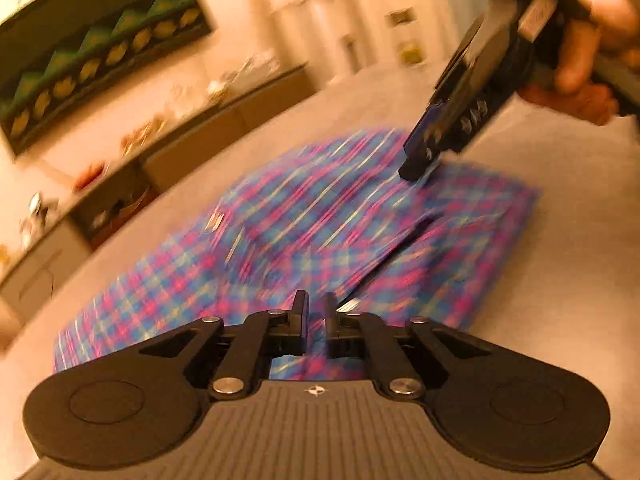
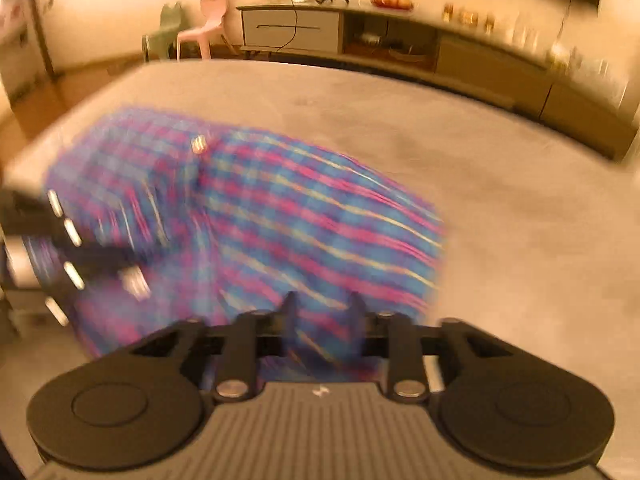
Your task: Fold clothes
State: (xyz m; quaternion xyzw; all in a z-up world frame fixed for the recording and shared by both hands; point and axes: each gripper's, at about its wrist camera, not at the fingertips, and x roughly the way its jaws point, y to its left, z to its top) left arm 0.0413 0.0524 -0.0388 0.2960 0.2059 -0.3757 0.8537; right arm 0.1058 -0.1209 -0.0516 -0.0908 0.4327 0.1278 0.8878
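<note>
The plaid shirt (image 1: 304, 232) lies on the surface (image 1: 560, 216), partly folded with one panel overlapping; more folds seem left. The left hand-held gripper (image 1: 316, 312) pinches its near edge, the right hand-held gripper (image 2: 322, 312) another edge

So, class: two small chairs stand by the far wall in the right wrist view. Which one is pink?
The pink chair is the one nearer the long sideboard; the other chair, on its far side, is pale green.

Two low, close fisheye views look forward along each gripper's fingers across a grey table (image 2: 500, 208). Both share the plaid garment (image 1: 320, 216) and a sideboard (image 2: 400, 36) beyond.
</note>
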